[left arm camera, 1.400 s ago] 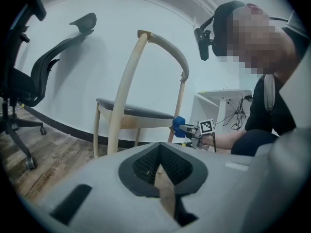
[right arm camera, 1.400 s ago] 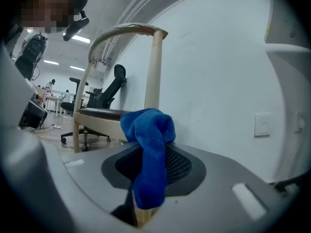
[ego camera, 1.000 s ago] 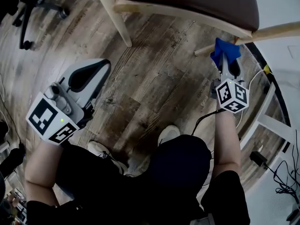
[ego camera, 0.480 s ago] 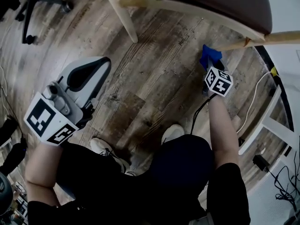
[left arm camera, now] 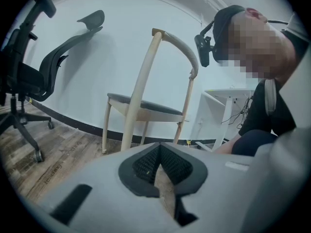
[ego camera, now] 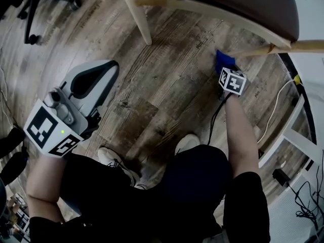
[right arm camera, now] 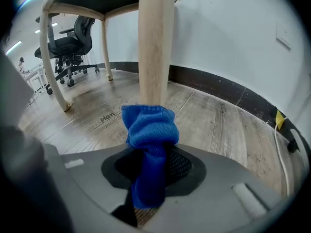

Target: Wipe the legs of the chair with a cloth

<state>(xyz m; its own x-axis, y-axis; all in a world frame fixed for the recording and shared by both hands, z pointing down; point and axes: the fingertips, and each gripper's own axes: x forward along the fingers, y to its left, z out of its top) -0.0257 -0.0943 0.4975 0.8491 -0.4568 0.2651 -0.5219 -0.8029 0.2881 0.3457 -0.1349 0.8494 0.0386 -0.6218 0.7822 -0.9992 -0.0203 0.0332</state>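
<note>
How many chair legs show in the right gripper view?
3 legs: one just behind the cloth, one at left, one further back between them. A fourth may be hidden.

Cloth lower on the leg
The right gripper (ego camera: pixel 226 69) has slid the blue cloth (ego camera: pixel 223 61) down the chair leg (ego camera: pixel 288 47), toward the floor (ego camera: pixel 167 80).

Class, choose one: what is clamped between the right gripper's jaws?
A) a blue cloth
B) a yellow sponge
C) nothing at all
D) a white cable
A: in the right gripper view, the right gripper has its jaws shut on a bunched blue cloth, just in front of a chair leg.
</note>
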